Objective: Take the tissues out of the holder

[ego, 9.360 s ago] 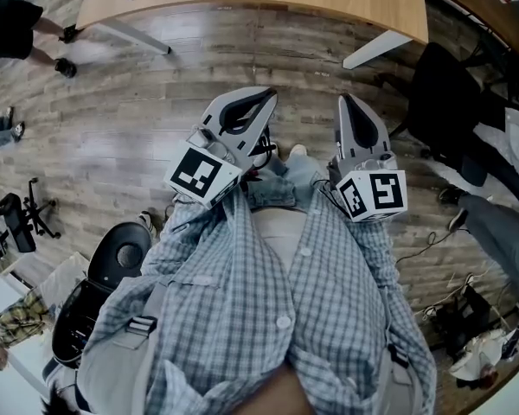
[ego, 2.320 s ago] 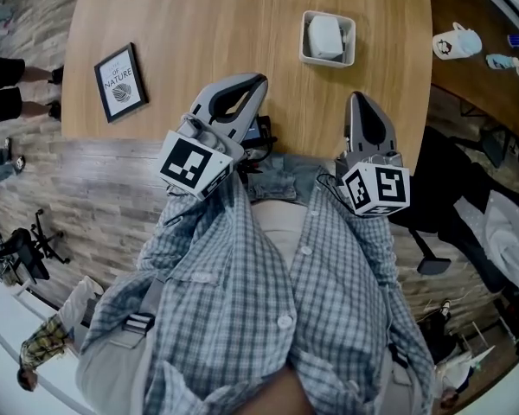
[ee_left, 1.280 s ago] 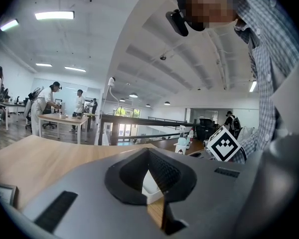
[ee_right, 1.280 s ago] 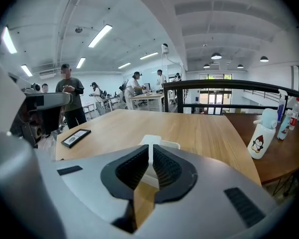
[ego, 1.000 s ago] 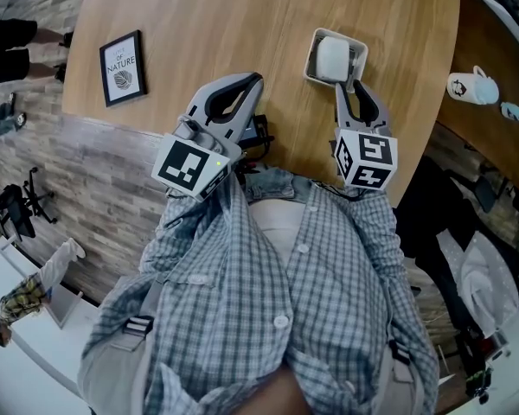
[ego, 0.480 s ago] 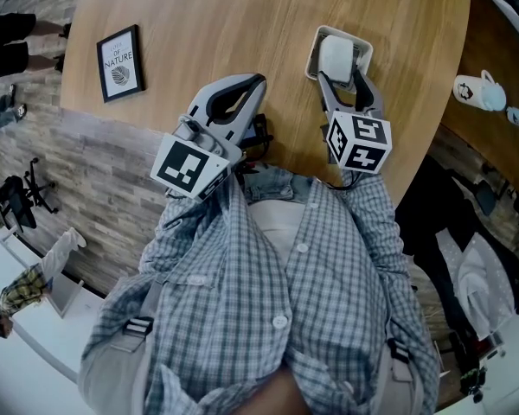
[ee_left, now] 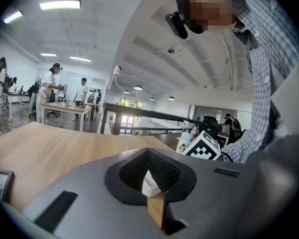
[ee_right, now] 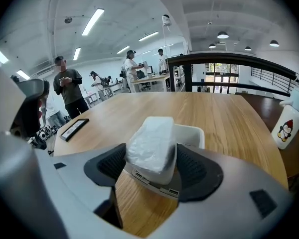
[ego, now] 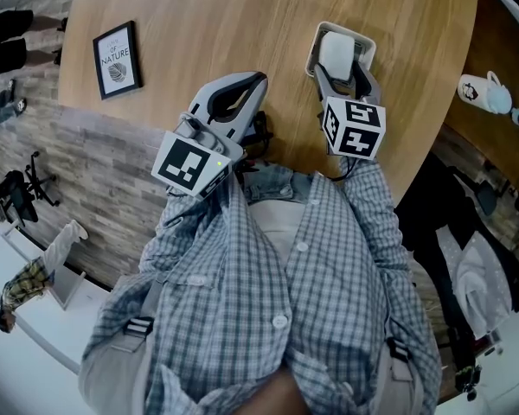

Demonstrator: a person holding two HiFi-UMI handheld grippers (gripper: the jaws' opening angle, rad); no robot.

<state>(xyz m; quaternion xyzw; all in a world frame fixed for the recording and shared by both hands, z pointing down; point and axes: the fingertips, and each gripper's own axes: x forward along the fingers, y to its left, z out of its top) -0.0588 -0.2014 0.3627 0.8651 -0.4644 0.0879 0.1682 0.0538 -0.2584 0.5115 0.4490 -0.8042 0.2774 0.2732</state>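
On the pale wooden table [ego: 208, 24], toward 1 o'clock, a white plastic holder [ego: 368, 47] contains the clear-wrapped white tissue pack [ego: 335, 53], its long axis running 12-to-6. The right gripper [ego: 341, 76] is nearer, its wide-open jaws flanking the pack at 9 and 3 without clamping it. The left gripper [ego: 256, 83], jaws closed on nothing, sits off at 9 o'clock.

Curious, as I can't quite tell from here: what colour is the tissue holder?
White. The holder shows best in the right gripper view, with the tissues in it.

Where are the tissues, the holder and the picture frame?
tissues [ee_right: 150, 143], right gripper view, top of the pack
holder [ee_right: 191, 135], right gripper view, far rim
frame [ego: 117, 60], head view, its middle
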